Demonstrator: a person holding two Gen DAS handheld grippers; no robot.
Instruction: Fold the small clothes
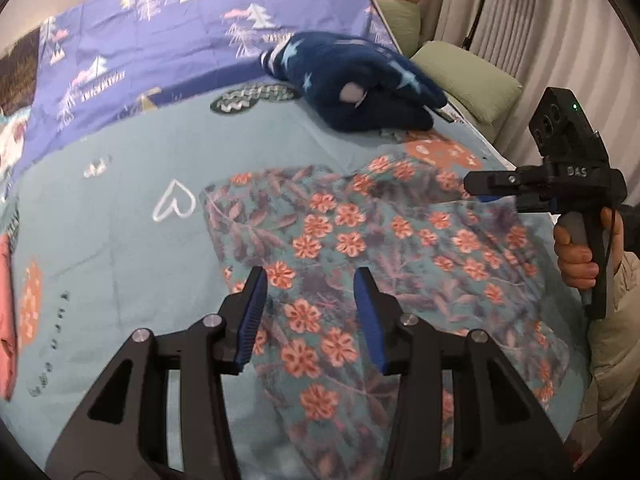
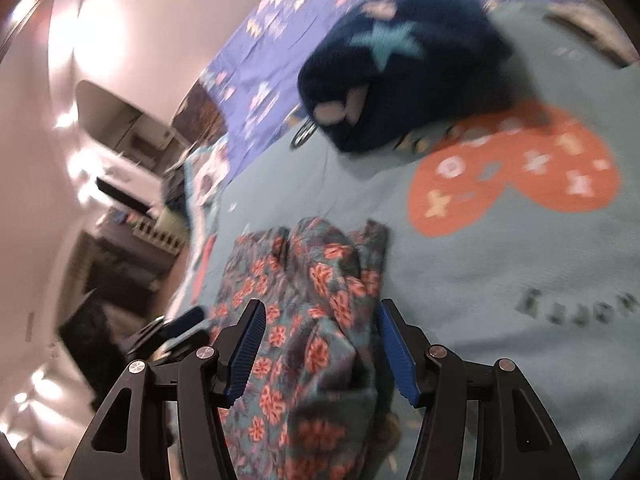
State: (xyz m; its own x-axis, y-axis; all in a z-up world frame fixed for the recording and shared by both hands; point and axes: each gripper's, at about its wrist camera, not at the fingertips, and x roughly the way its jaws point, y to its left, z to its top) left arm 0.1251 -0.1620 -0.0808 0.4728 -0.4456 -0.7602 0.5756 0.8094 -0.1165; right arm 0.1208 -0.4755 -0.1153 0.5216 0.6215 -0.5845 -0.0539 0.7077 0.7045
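The left gripper, a black two-finger claw with ribbed blue pads, hangs over the near part of a bed with its fingers well apart. Nothing is pinched between them: the pads stand clear on either side of a stretch of the teal cloth printed with orange flowers and purple leaves, the small garment, and whether their tips brush it cannot be told.

That flowered garment lies spread and rumpled on the pale teal bed sheet, towards the bed's near right corner, with one folded edge running back to a white heart outline printed on the sheet.

The right gripper, of the same make, also has its jaws parted, a little wider than the left's. In its own view, which is blurred, a raised fold of the flowered garment sits in the gap between the blue pads; the pads do not press on it. From the left wrist view this tool shows from the side above the bed's right edge, and a hand wraps its grey handle.

Further back, near the right edge, a dark navy fleece garment with pale blue stars lies in a heap, well apart from the flowered one. An orange heart print marks the sheet between them. Beyond lies a purple cover with tree patterns, and green cushions line the bed's right side.
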